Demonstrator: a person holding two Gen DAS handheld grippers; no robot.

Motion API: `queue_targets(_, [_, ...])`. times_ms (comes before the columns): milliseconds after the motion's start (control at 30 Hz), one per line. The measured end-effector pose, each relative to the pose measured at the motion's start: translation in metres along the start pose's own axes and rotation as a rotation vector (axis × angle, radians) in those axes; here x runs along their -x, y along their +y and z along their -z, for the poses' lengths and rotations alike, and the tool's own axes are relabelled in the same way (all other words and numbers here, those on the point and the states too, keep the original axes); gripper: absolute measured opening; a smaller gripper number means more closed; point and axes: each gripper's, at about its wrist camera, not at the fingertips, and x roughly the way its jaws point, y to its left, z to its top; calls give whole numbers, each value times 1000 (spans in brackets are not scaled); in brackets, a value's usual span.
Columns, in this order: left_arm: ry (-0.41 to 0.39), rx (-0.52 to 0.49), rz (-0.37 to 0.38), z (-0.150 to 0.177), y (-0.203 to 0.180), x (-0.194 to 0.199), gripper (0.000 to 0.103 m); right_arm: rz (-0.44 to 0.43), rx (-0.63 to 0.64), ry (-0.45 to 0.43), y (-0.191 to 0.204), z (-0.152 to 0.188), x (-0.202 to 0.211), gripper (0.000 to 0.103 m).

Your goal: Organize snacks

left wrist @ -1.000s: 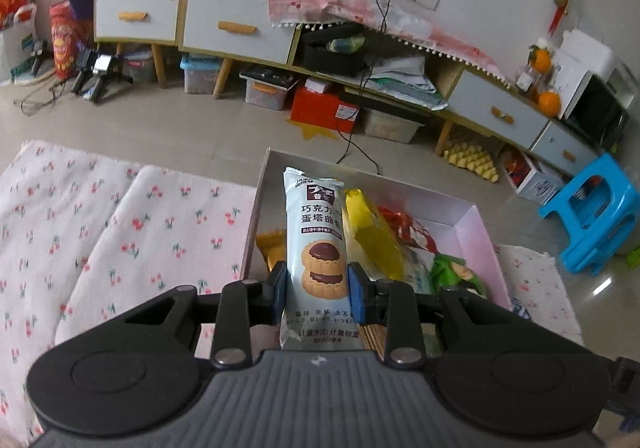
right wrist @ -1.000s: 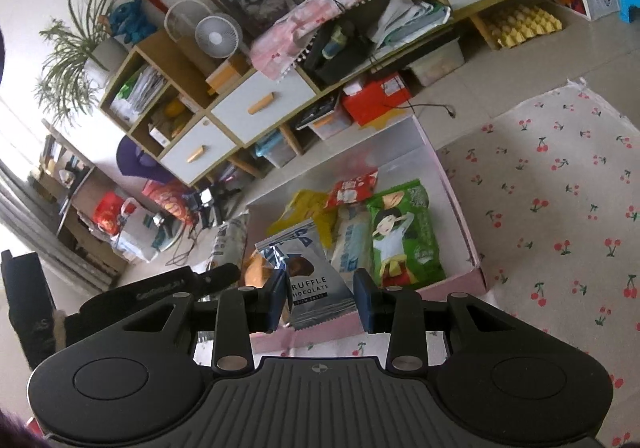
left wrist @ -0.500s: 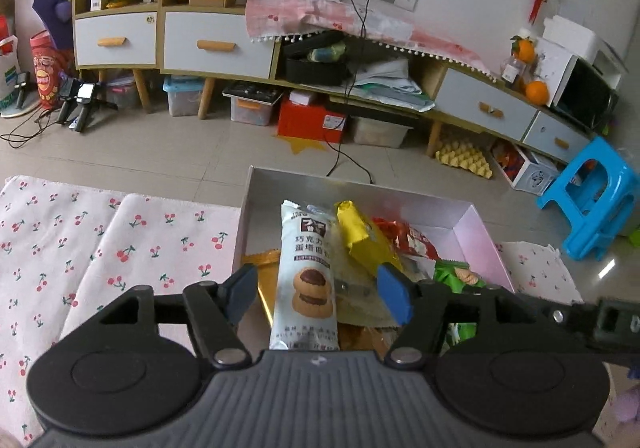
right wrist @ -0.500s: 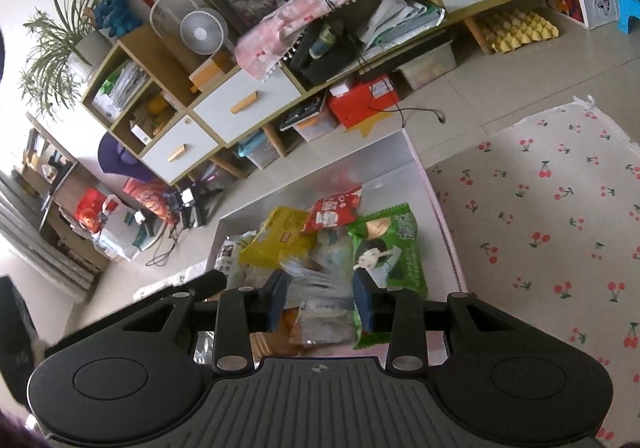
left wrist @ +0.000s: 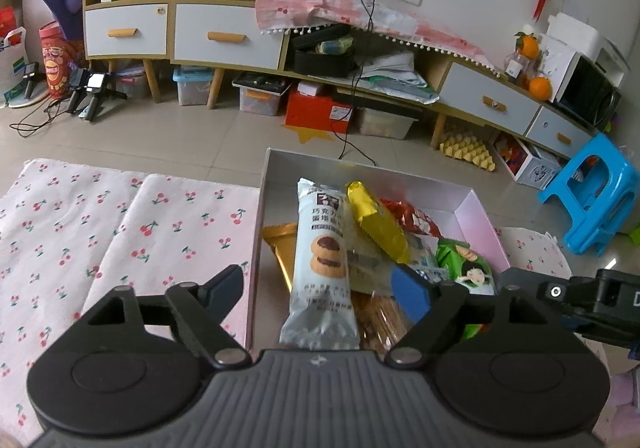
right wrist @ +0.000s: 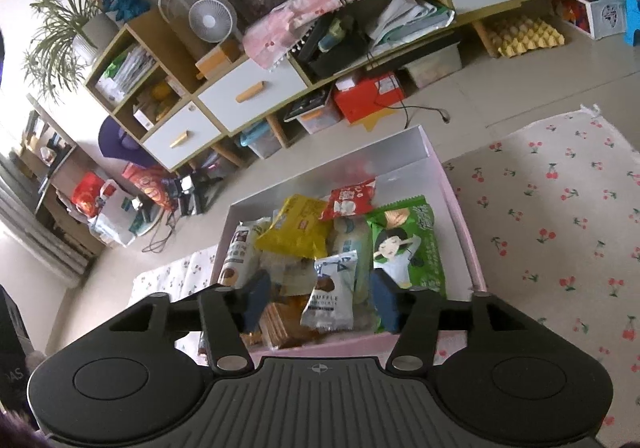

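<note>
Left gripper [left wrist: 320, 288]: your jaws are opening; the pale cookie packet [left wrist: 322, 268] lies between them, not pressed.
Right gripper [right wrist: 320, 302]: your jaws are opening around the truffle chocolate packet [right wrist: 331, 298], pads apart from it.
Pink box [right wrist: 464, 224]: at your 12 o'clock, holding all snacks.
Green packet [right wrist: 408, 248]: at 1 o'clock of the truffle packet.
Yellow packet [right wrist: 298, 232]: at 11 o'clock.

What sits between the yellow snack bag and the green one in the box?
In the right wrist view, a pale blue-and-white packet lies between the yellow bag and green bag.
</note>
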Motion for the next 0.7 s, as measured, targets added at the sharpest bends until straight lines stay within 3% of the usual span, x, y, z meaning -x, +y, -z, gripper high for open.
queue_targets(67, [4,-1,-3,3,0,7,85,14,0,-1,1,2,7,70])
queue_targets(200, [7,2,-10,10,-2,24,93,43,14,-8,1,8,25,75])
queue_targets(467, [53,-2,-32,30,-8,59,99,93,77,-17,8,32,64,83])
queue_targets(700, [63,-53,-97,52,-16,92,102,118,146,-10,22,58,95,87])
